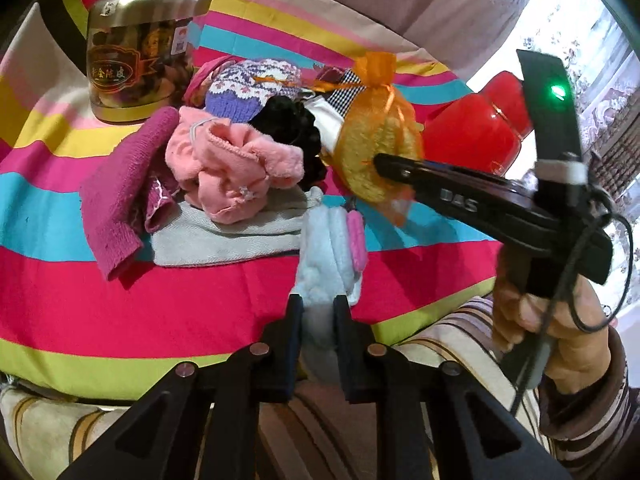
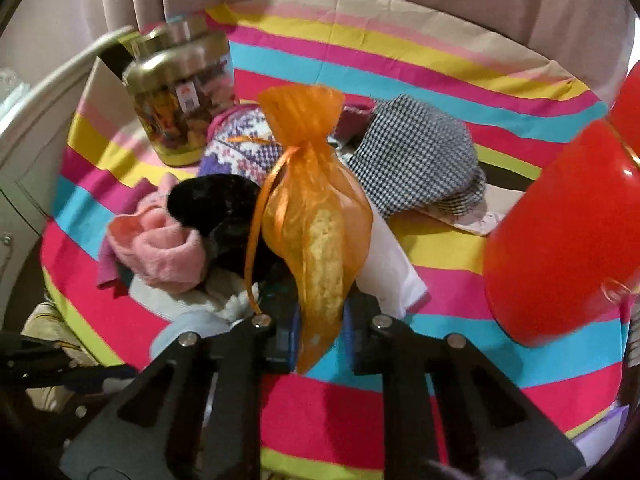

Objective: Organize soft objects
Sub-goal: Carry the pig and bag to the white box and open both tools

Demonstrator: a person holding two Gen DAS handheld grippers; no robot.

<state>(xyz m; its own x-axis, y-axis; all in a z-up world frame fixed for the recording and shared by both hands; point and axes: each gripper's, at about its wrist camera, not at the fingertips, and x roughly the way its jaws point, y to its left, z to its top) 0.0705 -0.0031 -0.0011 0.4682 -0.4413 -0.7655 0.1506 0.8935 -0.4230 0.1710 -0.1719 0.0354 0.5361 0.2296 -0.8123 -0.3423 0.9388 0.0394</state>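
In the left wrist view, your left tool [image 1: 316, 320] pinches the pale blue plush [image 1: 324, 256] near the desk's [image 1: 160, 312] front edge; it could snag the pile. In the right wrist view, your right tool [image 2: 320, 336] pinches the orange mesh bag [image 2: 316, 220]; that slick mesh may slip.

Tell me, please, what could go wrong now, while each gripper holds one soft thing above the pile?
1. The right gripper pinches only the thin mesh of the orange pouch; it might slip or tear.
2. The pale blue plush in the left gripper hangs against the pile, so lifting may drag the grey cloth.
3. The glass jar stands near the pile; a swing could knock it.
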